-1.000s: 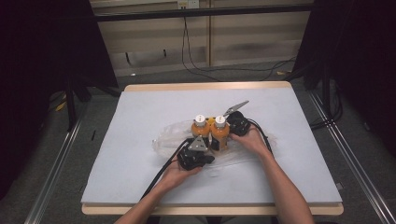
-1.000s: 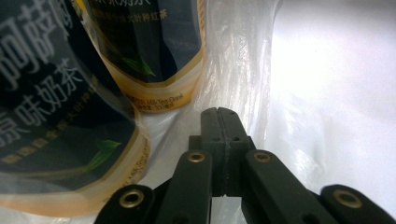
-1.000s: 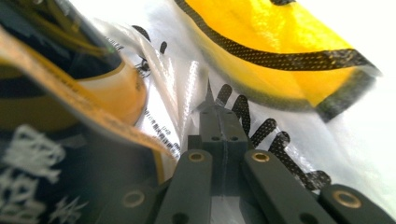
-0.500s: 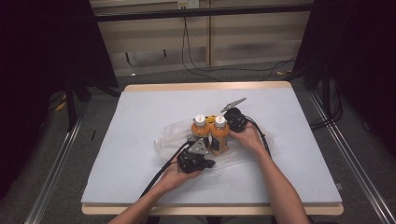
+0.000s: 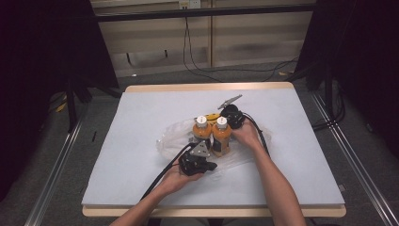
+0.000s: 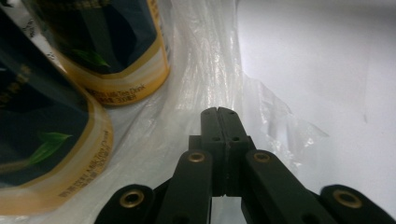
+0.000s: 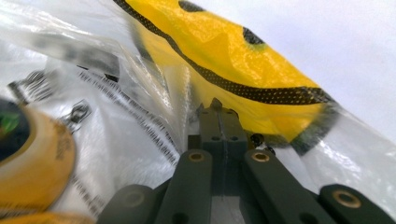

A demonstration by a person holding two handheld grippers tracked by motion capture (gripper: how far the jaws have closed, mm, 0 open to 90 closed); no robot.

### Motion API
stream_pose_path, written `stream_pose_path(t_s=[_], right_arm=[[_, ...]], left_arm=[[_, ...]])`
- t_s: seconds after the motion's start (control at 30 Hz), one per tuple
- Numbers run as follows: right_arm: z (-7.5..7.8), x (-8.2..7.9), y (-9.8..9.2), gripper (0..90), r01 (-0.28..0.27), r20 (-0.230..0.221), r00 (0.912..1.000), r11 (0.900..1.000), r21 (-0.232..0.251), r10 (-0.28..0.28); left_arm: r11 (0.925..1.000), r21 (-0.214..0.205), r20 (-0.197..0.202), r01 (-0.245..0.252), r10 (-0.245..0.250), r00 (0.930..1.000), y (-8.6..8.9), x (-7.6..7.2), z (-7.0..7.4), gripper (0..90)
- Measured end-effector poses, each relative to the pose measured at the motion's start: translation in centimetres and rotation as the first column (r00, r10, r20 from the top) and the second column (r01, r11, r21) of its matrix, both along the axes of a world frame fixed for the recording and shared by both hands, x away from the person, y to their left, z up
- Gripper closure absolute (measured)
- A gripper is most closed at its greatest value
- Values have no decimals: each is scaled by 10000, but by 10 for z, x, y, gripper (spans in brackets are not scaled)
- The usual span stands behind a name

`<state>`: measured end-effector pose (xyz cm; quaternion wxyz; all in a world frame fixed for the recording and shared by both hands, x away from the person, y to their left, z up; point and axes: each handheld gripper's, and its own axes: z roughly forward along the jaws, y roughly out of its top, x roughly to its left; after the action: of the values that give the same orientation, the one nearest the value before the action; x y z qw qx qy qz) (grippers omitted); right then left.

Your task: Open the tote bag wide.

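on crinkled clear plastic bag (image 5: 175, 139), two round orange bottles (image 5: 212, 135)

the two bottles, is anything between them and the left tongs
Yes: the clear plastic bag. The left tongs are shut on its film, and the two bottles stand just beyond that film, to the left in the left gripper view.

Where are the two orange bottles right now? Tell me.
In the high view, the two orange bottles stand upright side by side near the table's middle, on the clear plastic bag, between the left gripper and the right gripper.
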<state>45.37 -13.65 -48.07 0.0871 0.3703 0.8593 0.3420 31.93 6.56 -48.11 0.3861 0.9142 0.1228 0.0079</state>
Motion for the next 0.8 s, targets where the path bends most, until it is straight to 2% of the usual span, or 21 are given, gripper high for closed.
stream_pose_path(t_s=[0.07, 0.27, 0.37, 0.53, 0.57, 0.6, 0.63, 0.7, 0.8], right_arm=[[0, 4, 1, 900, 90, -15, 10000, 10000, -27, -90], [-2, 10, -1, 900, 429, -220, 9989, 9983, 407, -420], [-3, 13, -1, 900, 552, -103, 9984, 9974, 470, -547], [-1, 19, 2, 900, 713, -165, 9973, 9972, 232, -709], [-1, 21, 4, 900, 853, -178, 9962, 9963, 105, -851], [-1, 23, 5, 900, 829, -129, 9965, 9965, 87, -828], [-1, 24, 6, 900, 911, -186, 9957, 9958, 78, -909], [-1, 27, 6, 900, 962, -217, 9952, 9951, 223, -958], [-1, 30, 6, 900, 1111, -255, 9935, 9936, 188, -1107]], left_arm=[[9998, -144, 50, 135, -134, 9999, -1, -1, -1, 900], [9997, -100, -56, 231, -232, 9997, 0, -1, -1, 900], [9995, -173, -68, 279, -280, 9996, -1, -1, -1, 900], [9994, -55, -147, 343, -344, 9993, -1, -4, 0, 900], [9990, -181, -167, 408, -411, 9990, -1, -5, -1, 900], [9989, -49, -142, 462, -463, 9988, -2, -5, 0, 900], [9988, -147, -174, 473, -476, 9987, -2, -6, -1, 900], [9987, -141, -227, 497, -500, 9985, -2, -7, 0, 900], [9987, -110, -299, 506, -509, 9983, -2, -8, 0, 900]])
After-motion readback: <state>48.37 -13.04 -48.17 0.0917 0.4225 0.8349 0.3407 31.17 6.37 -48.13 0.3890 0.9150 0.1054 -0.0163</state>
